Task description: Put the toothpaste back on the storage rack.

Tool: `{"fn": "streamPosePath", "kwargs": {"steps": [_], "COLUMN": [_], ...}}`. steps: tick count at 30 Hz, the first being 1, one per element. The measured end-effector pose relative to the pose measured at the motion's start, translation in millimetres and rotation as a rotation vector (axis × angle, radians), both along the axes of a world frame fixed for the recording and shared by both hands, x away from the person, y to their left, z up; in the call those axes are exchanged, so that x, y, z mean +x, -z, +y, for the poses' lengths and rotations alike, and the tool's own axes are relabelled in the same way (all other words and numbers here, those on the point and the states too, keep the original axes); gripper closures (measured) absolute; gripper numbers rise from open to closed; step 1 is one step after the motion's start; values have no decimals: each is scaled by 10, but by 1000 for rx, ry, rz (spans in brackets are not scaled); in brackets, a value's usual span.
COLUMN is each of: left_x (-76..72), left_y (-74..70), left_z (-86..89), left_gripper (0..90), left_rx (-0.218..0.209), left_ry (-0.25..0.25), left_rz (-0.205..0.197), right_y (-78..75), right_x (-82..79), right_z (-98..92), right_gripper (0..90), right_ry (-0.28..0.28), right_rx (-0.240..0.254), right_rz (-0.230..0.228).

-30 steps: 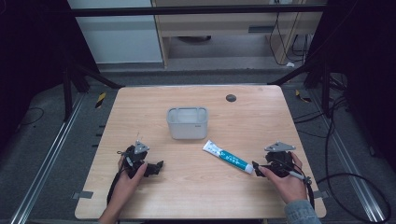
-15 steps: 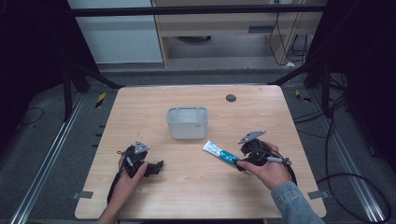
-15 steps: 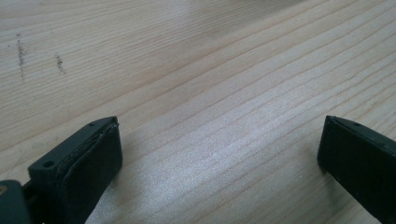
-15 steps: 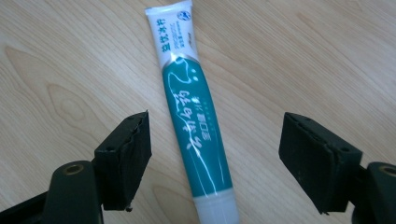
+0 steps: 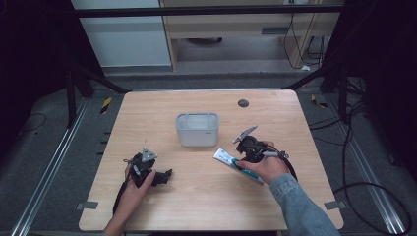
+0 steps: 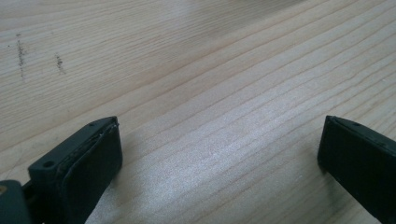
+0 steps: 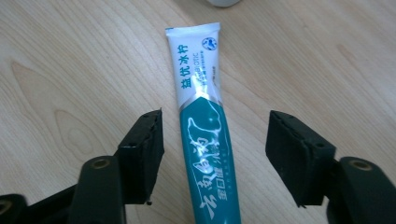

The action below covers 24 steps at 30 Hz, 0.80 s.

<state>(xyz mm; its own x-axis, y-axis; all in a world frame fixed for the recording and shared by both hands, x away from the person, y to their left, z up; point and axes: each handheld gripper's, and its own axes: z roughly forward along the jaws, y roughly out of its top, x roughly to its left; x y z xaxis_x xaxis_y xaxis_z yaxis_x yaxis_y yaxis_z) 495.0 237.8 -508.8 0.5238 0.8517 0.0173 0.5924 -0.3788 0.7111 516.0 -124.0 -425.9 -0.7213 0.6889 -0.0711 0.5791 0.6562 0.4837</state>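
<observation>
Right gripper point(image 7: 215, 154), held low over the table, jaws closing astride the toothpaste tube point(image 7: 203, 121), not yet touching

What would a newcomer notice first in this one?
The teal and white toothpaste tube lying flat on the table, between the right gripper's jaws, which have just been closing but don't yet touch it. Next, the pale tub mid-table, just beyond the tube. The left gripper rests open on bare wood at the near left.
</observation>
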Motion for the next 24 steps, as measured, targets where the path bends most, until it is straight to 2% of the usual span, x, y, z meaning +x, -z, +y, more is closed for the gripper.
{"fn": "streamPosePath", "kwargs": {"steps": [9,10,24], "left_x": [4,4,6], "left_y": [0,0,0], "left_z": [-1,-1,0], "left_gripper": [0,0,0], "left_rx": [0,0,1], "left_ry": [1,1,4], "left_rz": [0,0,0], "right_y": [56,86,267], "right_x": [133,164,281], "right_z": [107,129,214], "right_gripper": [474,495,486], "right_ry": [-23,-24,-19], "right_rx": [-6,-7,-49], "right_rz": [48,64,131]}}
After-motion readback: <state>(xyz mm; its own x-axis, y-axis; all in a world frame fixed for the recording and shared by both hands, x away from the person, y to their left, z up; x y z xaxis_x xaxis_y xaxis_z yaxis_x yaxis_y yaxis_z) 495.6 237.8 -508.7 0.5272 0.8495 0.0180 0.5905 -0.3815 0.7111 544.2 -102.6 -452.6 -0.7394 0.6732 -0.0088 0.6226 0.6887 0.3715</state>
